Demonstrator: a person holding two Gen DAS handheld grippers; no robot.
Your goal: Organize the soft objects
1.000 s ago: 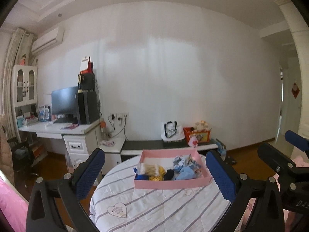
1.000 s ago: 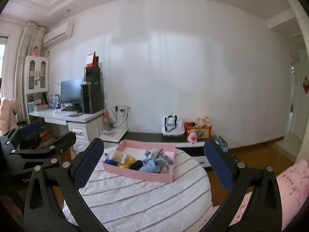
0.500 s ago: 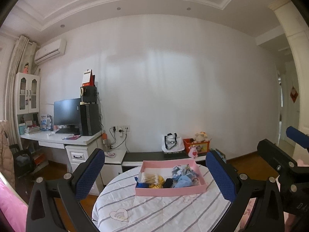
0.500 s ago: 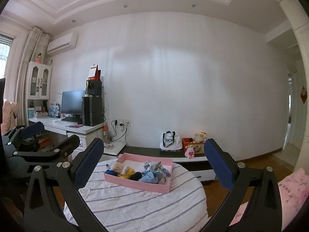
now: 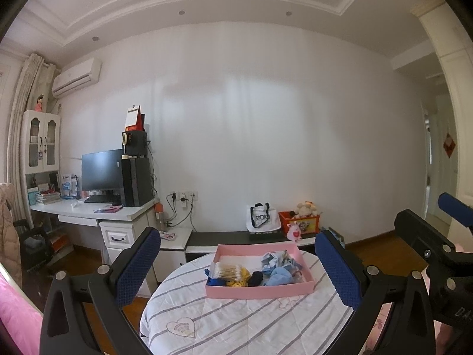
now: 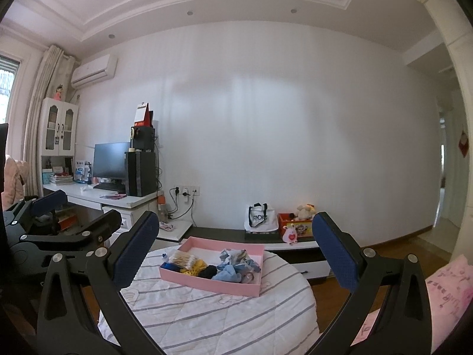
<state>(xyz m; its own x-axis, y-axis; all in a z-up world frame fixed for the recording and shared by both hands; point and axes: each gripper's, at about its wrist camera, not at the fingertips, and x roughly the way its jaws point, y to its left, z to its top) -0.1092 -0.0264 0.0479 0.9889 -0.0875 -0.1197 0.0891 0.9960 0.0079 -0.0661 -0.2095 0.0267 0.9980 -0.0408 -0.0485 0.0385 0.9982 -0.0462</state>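
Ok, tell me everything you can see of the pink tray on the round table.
The pink tray is a shallow rectangle with low, thin walls, cardboard or plastic by its look. It lies flat on the striped white tablecloth. Its near half holds a heap: cotton swabs, yellow, dark and blue fabric pieces. The far half shows a bare white floor. Neither gripper touches it.

We're seeing a pink tray (image 5: 260, 290) sitting on a round table cover (image 5: 236, 322) that's white with grey stripes and a heart outline. In the tray we're picking out a light blue cloth (image 5: 280, 276), a black item (image 5: 256, 278), yellow pieces (image 5: 241, 276), a dark blue piece (image 5: 215, 281) and tan cotton swabs (image 5: 226, 269). Both the left gripper (image 5: 238, 269) and right gripper (image 6: 233, 261) are showing black frames with blue textured pads (image 6: 133, 250). We're also noting a black monitor (image 5: 102, 170), a white desk (image 5: 97, 213) and a red toy box (image 5: 298, 222).
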